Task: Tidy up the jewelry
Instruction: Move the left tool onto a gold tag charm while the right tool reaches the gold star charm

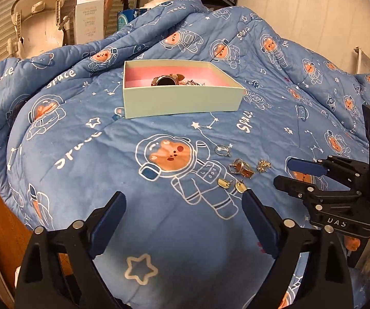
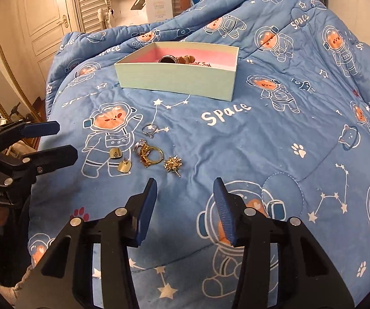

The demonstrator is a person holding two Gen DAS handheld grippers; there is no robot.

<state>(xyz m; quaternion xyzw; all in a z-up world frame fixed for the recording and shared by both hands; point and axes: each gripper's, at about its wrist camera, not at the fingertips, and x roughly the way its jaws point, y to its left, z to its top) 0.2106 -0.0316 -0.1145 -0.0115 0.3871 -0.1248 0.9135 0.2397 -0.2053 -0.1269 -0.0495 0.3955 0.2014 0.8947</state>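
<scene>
Landmark = the box point(image 2: 177, 77), pale green w/ pink lining, sitting on the bed's blue quilt point(image 2: 262, 141). Inside it already: a watch point(image 2: 168, 59) plus some small bits, too small to ID.

Loose jewelry lies on the quilt on the near side of the box, towards both grippers. L to R in the right wrist view: two gold flat earrings point(image 2: 119, 159), a silver ring point(image 2: 150, 128) nearest the box, a gold ring cluster point(image 2: 148, 154), then a spiky gold stud point(image 2: 173, 166) w/ its post pointing towards the camera.

Left gripper point(image 1: 185, 219): jaws wide apart, nothing btwn them; the earrings sit just beyond its right finger, not touched.

Right gripper point(image 2: 186, 206): jaws part open, empty. The spiky stud lies just ahead of it, a bit left of the gap's centre line, apart from the pads.

Judgement: the right gripper looks nearer to the stud and ring cluster, the left to the earrings. Next pick prob. the stud; it needs a small shift left so the gap straddles it.
</scene>
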